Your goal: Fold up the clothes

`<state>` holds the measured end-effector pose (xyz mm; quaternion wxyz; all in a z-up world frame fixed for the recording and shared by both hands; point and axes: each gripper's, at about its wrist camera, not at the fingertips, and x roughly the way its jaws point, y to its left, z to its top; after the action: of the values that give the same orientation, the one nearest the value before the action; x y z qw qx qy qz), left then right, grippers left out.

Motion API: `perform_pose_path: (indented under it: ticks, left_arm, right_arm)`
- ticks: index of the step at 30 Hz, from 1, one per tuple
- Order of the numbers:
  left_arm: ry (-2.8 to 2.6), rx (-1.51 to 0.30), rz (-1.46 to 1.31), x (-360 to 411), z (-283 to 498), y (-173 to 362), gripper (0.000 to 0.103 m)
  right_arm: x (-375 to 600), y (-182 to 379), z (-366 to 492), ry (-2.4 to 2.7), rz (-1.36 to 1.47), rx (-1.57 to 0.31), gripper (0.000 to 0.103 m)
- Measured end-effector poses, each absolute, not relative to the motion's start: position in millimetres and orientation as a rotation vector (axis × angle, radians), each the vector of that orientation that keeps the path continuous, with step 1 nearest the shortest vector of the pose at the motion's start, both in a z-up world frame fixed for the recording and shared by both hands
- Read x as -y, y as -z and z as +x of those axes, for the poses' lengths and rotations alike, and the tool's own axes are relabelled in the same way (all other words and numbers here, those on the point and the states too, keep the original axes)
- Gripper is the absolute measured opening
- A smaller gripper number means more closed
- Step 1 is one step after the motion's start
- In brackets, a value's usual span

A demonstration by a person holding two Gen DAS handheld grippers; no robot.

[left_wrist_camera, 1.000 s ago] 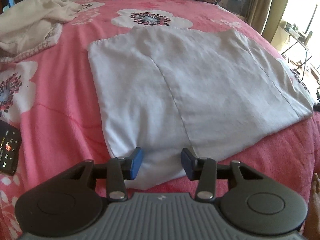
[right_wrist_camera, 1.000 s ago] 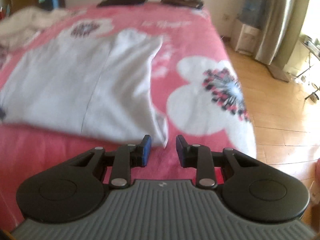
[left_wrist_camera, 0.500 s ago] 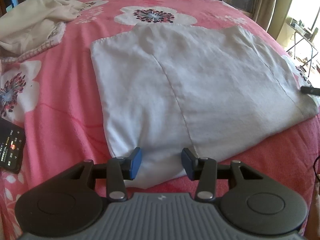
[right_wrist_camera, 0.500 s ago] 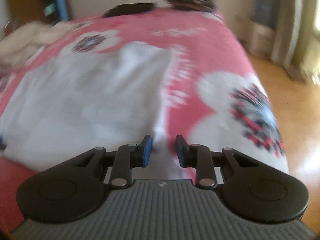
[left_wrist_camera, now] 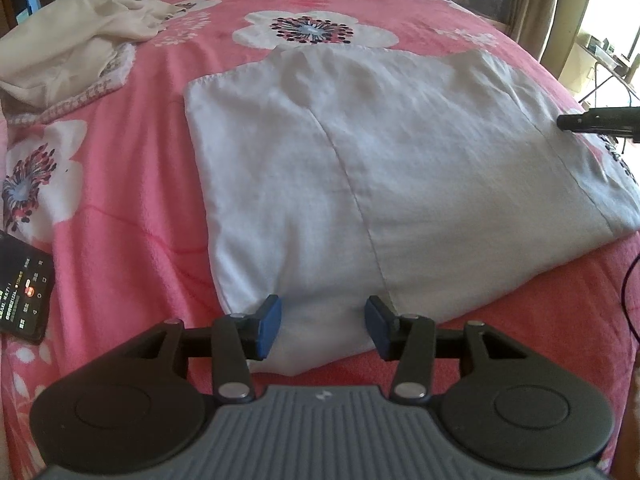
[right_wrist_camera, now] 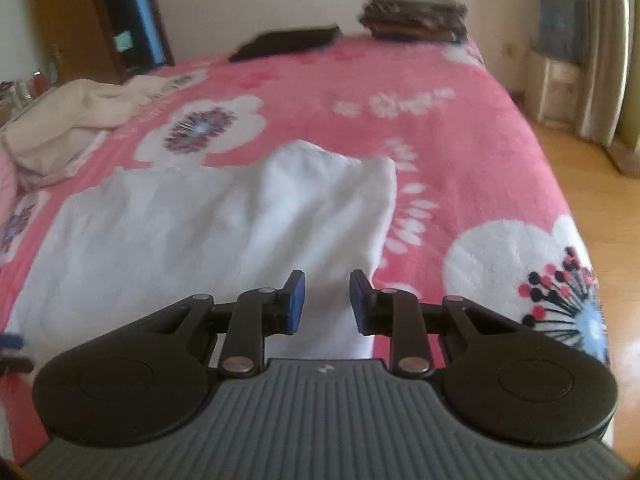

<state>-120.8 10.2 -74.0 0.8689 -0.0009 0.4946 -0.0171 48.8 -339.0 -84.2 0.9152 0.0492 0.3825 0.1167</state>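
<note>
With the white garment (left_wrist_camera: 400,168) spread flat on the pink blanket (left_wrist_camera: 132,184), I kept both grippers spread apart, gripping nothing. My left gripper (left_wrist_camera: 324,326) straddled its 6 o'clock hem, and my right gripper (right_wrist_camera: 326,300) its 3 o'clock corner, likely to pinch for a fold.

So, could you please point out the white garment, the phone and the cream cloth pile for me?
white garment (left_wrist_camera: 400,184), left wrist view, middle of the flat fabric.
phone (left_wrist_camera: 24,292), left wrist view, centre of its lit screen.
cream cloth pile (left_wrist_camera: 68,56), left wrist view, top of the heap.
</note>
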Motion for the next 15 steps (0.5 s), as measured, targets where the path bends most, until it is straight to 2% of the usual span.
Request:
perform_pose_path:
  ticks: [7, 13, 15]
  left_arm:
    - [0.051, -1.027, -0.077, -22, -123, 69, 0.058]
    - [-0.006, -0.971, -0.191, -54, -125, 45, 0.060]
    - [-0.044, -0.948, -0.231, -69, -122, 36, 0.060]
  right_arm:
    - [378, 68, 41, -0.119, 0.237, -0.729, 0.026]
    - [297, 41, 3, -0.448, 0.047, -0.701, 0.026]
    - [259, 34, -11, -0.589, -0.028, -0.692, 0.029]
